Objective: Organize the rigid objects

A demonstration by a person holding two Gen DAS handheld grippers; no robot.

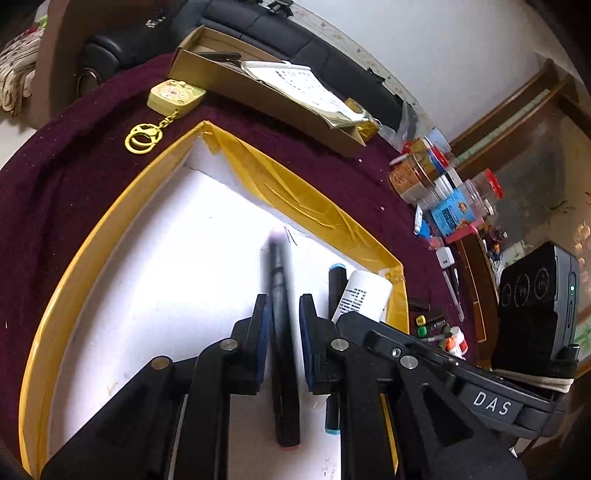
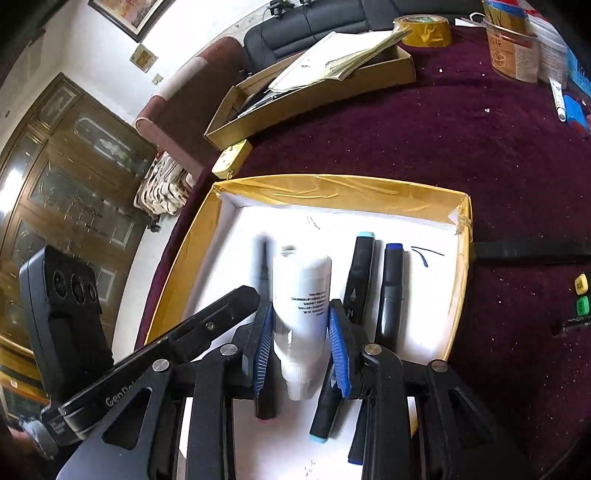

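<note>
Maroon-clothed table [image 2: 424, 147], yellow-taped tray [image 2: 332, 186], cardboard box [image 2: 314, 99], yellow keychain [image 1: 175, 96], tape roll [image 2: 424, 31] and jars [image 1: 424, 173] laid directly on it.

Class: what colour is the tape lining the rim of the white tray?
Yellow-gold. The tape around the tray shows best in the right wrist view.

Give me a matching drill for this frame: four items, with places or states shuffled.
Things:
1. white bottle
2. dark pen
3. yellow keychain
4. blue-capped marker

Places or states:
A. on the maroon cloth, outside the yellow-edged tray
B. between the right gripper fingers
C. lying in the tray, no gripper around it
D. between the left gripper fingers

Pairs: 1-B, 2-D, 3-A, 4-C
</note>
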